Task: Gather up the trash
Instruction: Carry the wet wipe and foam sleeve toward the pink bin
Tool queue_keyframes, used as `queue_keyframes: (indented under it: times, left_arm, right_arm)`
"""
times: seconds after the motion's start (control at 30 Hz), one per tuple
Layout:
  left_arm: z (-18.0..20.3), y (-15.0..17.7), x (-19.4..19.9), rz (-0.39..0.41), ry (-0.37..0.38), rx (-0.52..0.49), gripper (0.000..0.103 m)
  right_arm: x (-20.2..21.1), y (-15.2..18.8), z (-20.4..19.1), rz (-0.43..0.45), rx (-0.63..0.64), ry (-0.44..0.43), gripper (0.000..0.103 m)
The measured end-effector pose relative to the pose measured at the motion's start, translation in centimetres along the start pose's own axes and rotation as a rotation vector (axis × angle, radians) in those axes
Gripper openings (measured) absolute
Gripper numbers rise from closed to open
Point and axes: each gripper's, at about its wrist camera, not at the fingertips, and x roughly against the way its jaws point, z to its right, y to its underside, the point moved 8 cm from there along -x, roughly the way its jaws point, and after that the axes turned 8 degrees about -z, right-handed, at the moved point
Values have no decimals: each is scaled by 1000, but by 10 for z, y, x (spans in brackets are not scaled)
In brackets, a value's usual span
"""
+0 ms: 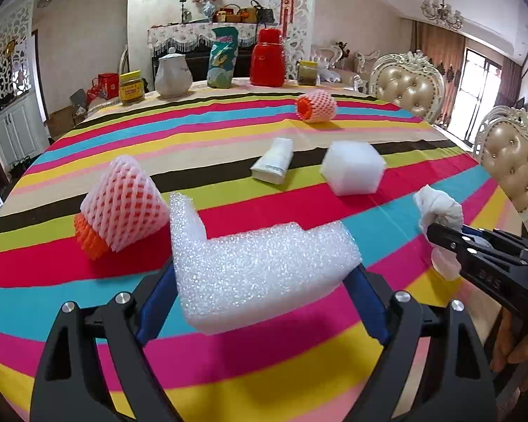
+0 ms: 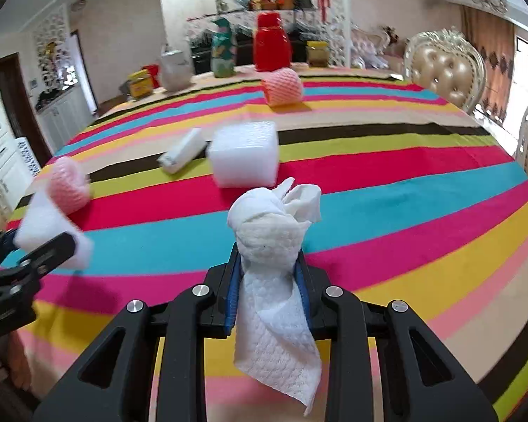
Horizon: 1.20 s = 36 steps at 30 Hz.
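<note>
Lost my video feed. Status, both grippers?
Left gripper shut on foam piece. Right gripper shut on paper towel. Foam cube on table. Nothing blocking.

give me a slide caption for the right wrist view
Right gripper clamps a crumpled paper towel above the striped tablecloth, foam block ahead.

I take the foam cube (image 1: 352, 167) as reference on the table (image 1: 228, 358). The packet (image 1: 274, 160) lies just left of it. One netted fruit (image 1: 316, 105) sits behind it; another (image 1: 121, 207) lies well to its left. Nearer me, the foam slab (image 1: 260, 274) sits in my left claw (image 1: 264, 302), the tissue (image 2: 274, 246) in my right claw (image 2: 269, 281).
</note>
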Motion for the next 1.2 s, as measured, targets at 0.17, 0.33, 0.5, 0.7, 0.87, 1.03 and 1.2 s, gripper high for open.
queue_keyframes:
  times: [0.17,0.33,0.5,0.7,0.87,1.03,1.2]
  left_arm:
    - [18,17,15,8,29,-33,85]
    - [36,30,26,7,51,-63,85]
    - [49,41,35,11,74,-82,85]
    - [65,53,47,15,99,-95,85]
    - [83,62,57,18,127,-127,85]
    - [106,71,63,30,146,-171,85]
    - [140,81,65,19,187,-243,85]
  right_arm:
    - [27,18,-2,23,11,-19,28]
    - [45,40,4,27,-20,-43,28]
    - [64,56,10,50,-41,-45,28]
    - [82,78,20,67,-63,-42,28]
    - [101,101,31,85,-81,-42,28]
    - [118,124,52,99,-129,-25,28]
    - [137,140,76,121,-170,0,28]
